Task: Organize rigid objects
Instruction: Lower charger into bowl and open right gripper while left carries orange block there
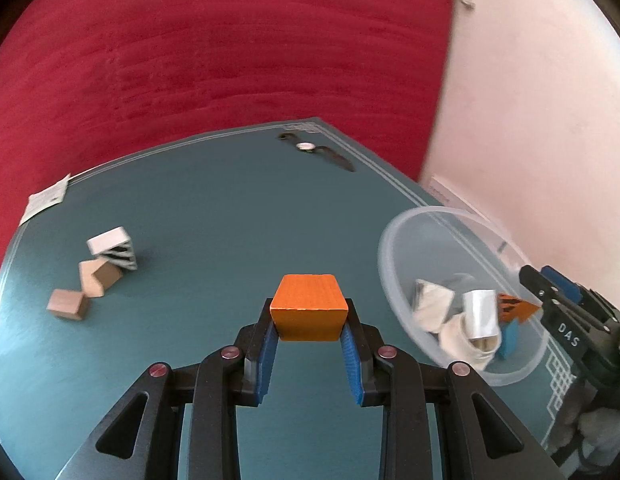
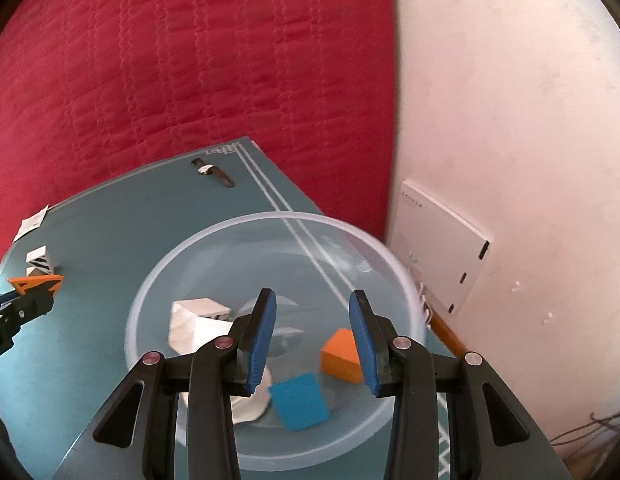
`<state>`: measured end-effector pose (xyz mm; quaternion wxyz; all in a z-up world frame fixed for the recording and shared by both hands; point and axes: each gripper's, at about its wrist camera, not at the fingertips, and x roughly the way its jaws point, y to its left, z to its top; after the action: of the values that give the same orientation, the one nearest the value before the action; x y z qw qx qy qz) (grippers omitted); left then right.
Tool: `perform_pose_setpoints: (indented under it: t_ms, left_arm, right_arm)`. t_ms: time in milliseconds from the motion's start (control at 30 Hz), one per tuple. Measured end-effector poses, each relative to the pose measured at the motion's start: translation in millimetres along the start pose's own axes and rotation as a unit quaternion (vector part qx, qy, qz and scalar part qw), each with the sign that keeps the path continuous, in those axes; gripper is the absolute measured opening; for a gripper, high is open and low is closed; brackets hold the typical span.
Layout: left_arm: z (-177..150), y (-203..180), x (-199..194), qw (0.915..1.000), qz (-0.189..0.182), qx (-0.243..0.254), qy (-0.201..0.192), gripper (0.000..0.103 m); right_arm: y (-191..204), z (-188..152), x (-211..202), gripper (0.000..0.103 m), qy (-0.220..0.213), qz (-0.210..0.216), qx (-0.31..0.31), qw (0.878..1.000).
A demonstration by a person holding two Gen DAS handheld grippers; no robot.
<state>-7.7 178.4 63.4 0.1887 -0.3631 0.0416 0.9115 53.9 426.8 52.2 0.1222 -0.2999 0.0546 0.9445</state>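
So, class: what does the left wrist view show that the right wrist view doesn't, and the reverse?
Only left: two plain wooden cubes, and the left tool shut on the orange cube. Only right: a white wall panel, and the open right tool over the bowl. Both: the bowl, the striped block, the watch.

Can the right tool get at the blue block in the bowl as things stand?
Probably yes. The right tool is open and empty above the clear bowl, and the blue block lies uncovered below its fingers.
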Motion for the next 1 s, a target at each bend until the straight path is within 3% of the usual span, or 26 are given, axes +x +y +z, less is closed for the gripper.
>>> perform_pose_setpoints:
  t_ms: [267,700,733,767,800,1000]
  left_arm:
    - [6.1,-25.2,8.9,0.9992,-0.035,0.018,0.005,0.031]
    - [13.0,-55.3,30.8,0.9950,-0.090,0.030,0.031,0.033]
    - [12.4,-57.3,31.6,0.9945,-0.095,0.028,0.034,0.044]
    - [11.5,-57.5,32.5,0.9943,-0.097,0.025,0.036,0.063]
    - [10.6,-56.2,33.3,0.9943,-0.098,0.020,0.035,0.069]
    - [2.7,-47.5,30.4,0.9960,-0.081,0.012,0.034,0.071]
  right_arm:
    - [-21.5,-1.8,-4.4,0.040,-0.013,-0.010,0.027,0.999]
    - [-19.5,-2.4,2.0,0.040,-0.009,-0.004,0.027,1.000]
    - [-18.7,-3.5,1.9,0.040,-0.008,-0.004,0.026,1.000]
    - [-17.4,-4.1,1.8,0.040,-0.008,-0.004,0.025,1.000]
    - [-16.8,-4.5,1.6,0.040,-0.008,-0.003,0.025,1.000]
    - [-17.2,-5.1,0.9,0.040,-0.008,-0.003,0.024,1.000]
